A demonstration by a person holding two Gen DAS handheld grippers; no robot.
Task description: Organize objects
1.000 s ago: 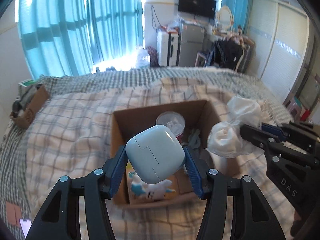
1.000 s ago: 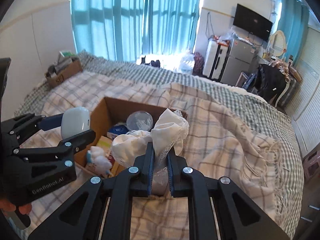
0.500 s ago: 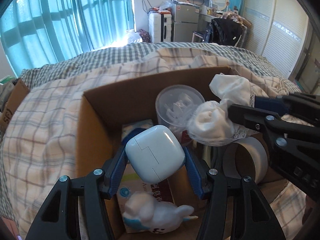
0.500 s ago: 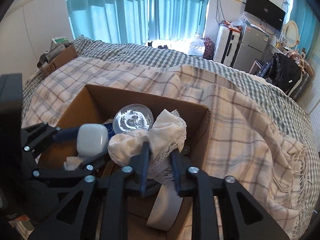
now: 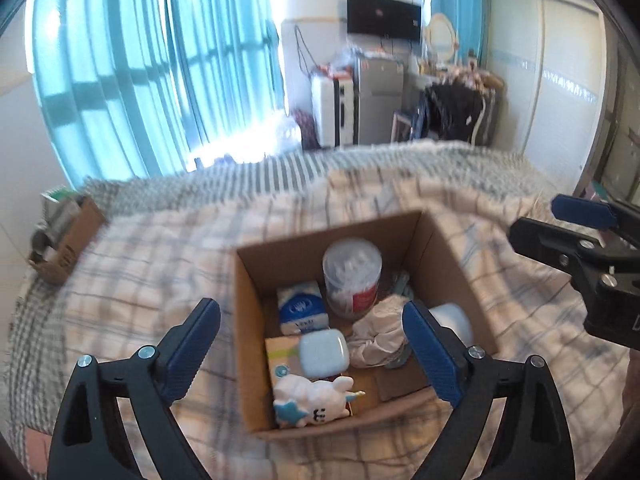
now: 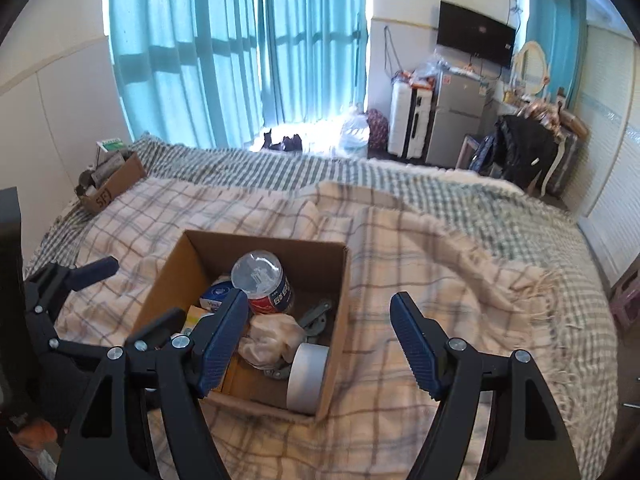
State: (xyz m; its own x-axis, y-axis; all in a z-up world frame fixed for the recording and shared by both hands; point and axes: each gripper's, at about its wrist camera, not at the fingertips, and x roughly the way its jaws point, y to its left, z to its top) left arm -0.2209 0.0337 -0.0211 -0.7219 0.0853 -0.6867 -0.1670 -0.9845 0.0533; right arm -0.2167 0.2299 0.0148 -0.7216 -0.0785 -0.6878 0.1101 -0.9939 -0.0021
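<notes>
Both of my grippers hang released above the cardboard box [image 5: 448, 248] on the bed [image 6: 440, 248].

Largest first: inside the box a clear jar [image 5: 352, 276] stands at the back, the crumpled white cloth [image 5: 380, 336] lies beside the tape roll [image 6: 308, 376], and the small white case [image 5: 324, 352] rests on a packet. Left gripper [image 5: 312, 348] and right gripper [image 6: 320, 344] are both spread wide, holding nothing.

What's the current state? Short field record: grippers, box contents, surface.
left gripper: open, empty, above the box
right gripper: open, empty, over the box's right edge
cardboard box: open, on the plaid blanket
white case: in box, on a flat carton
white cloth: in box, crumpled
cotton swab jar: in box, at the rear
tape roll: in box, on edge
plush toy: in box, front
</notes>
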